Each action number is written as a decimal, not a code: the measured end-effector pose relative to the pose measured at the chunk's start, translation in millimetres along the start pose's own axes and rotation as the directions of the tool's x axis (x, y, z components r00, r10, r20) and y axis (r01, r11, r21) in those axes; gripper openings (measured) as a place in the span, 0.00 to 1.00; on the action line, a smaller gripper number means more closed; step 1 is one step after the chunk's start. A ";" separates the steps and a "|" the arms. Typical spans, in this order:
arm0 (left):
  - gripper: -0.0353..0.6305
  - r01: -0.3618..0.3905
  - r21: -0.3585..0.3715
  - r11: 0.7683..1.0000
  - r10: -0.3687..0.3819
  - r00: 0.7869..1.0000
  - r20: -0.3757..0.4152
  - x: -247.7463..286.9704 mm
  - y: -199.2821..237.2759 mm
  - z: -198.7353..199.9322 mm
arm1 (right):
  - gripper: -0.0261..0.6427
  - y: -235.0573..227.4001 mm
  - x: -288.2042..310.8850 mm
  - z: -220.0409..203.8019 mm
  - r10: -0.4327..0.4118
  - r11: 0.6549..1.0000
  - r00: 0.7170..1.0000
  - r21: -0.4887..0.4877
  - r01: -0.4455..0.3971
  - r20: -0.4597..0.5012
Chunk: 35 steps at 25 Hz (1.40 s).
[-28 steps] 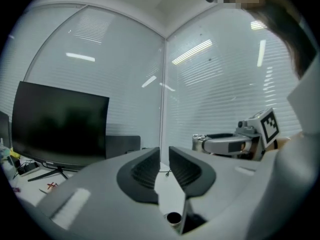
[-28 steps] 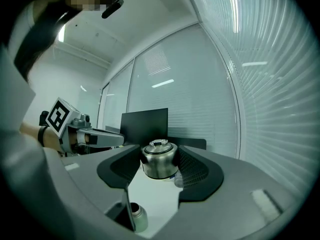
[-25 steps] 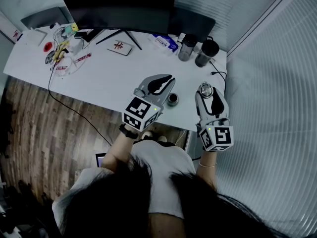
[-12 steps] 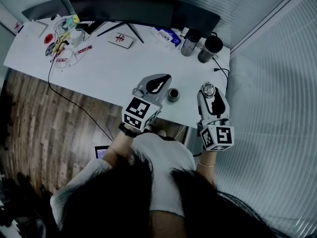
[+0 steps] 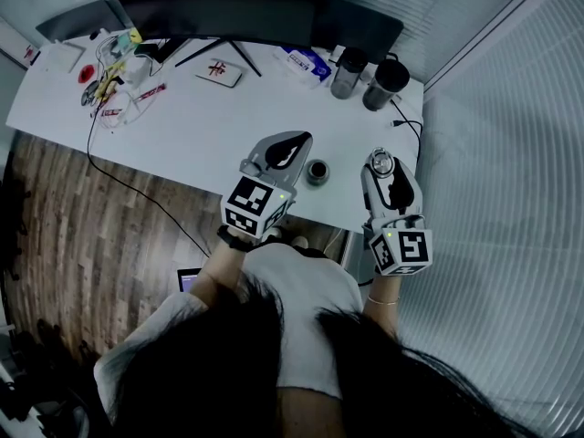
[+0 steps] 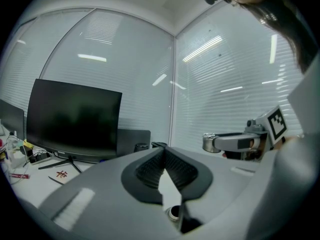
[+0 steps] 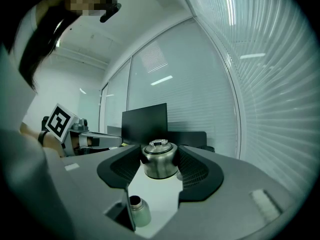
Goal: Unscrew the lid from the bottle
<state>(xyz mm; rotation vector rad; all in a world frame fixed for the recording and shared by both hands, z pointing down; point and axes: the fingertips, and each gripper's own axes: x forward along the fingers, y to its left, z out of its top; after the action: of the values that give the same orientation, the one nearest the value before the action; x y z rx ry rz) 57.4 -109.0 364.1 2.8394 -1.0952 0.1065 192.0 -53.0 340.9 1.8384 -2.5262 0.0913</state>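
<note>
Right hand-held gripper (image 7: 159, 153) clamps lid (image 7: 159, 165): smooth metal may slip. Left hand-held gripper (image 6: 163, 154) closed, empty: unheld bottle (image 5: 317, 172) beside it topples at 1 nudge.

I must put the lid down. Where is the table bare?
Bare: the middle of the table, between the monitor and the bottle. Crowded: cables at back left, two tumblers at back right beyond the lid.

I watched my left gripper (image 5: 303, 139) close its slightly parted jaws over the last second; they now meet on nothing.
</note>
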 end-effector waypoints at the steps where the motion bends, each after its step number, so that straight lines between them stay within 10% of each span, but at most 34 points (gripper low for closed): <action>1: 0.14 0.001 0.001 1.000 -0.001 1.000 -0.002 0.8 -0.5 -0.5 | 0.39 -0.3 -0.1 -0.6 0.001 1.000 1.000 0.001 -0.001 -0.001; 35: 0.14 -0.019 -0.002 1.000 0.019 1.000 -0.008 1.0 15.6 -4.4 | 0.39 1.7 14.3 -10.8 0.021 0.999 0.999 0.026 -0.020 -0.025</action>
<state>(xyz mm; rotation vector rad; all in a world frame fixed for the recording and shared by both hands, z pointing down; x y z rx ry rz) 47.5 -120.6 369.7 2.8249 -1.1196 0.1185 185.7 -65.4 352.3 1.8087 -2.5387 0.1467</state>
